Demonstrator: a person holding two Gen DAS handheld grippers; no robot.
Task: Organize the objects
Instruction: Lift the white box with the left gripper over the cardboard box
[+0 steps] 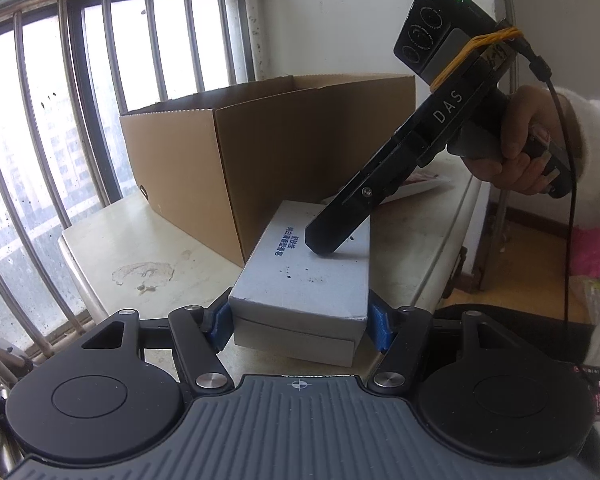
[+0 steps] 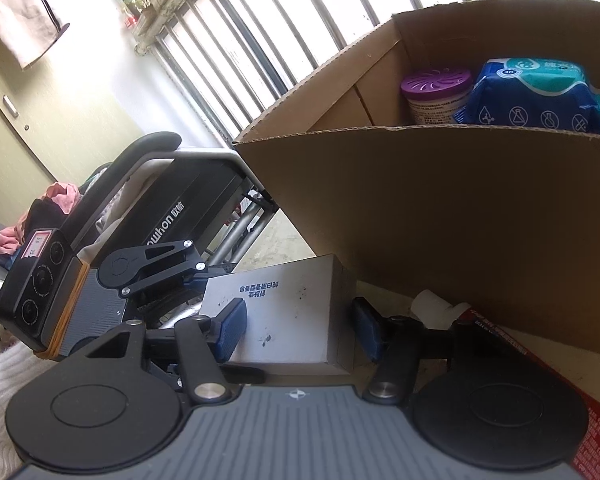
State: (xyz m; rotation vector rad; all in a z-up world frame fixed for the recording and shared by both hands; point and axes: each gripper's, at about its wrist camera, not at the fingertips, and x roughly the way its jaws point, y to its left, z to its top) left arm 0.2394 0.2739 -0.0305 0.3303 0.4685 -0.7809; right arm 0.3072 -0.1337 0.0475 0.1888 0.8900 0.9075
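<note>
We see a small box (image 1: 300, 276) of matt grey-white card, smooth, speckled with dark spots. The carton (image 1: 260, 152) is brown corrugated cardboard, matt, with a rough serrated cut edge. The table (image 1: 148, 248) looks painted cream, worn and stained, with a peeling patch. Both grippers are matt black plastic with ribbed grey housing; the left gripper (image 1: 300, 320) has blue textured pads (image 1: 380, 322) and shiny metal pivot bolts. The window bars (image 1: 32, 120) are dull brushed metal. Inside the carton, the wipes pack (image 2: 540, 96) is glossy blue plastic film and the tub (image 2: 436, 96) has a purple plastic lid. The sleeve (image 1: 596, 136) is white fuzzy knit.
</note>
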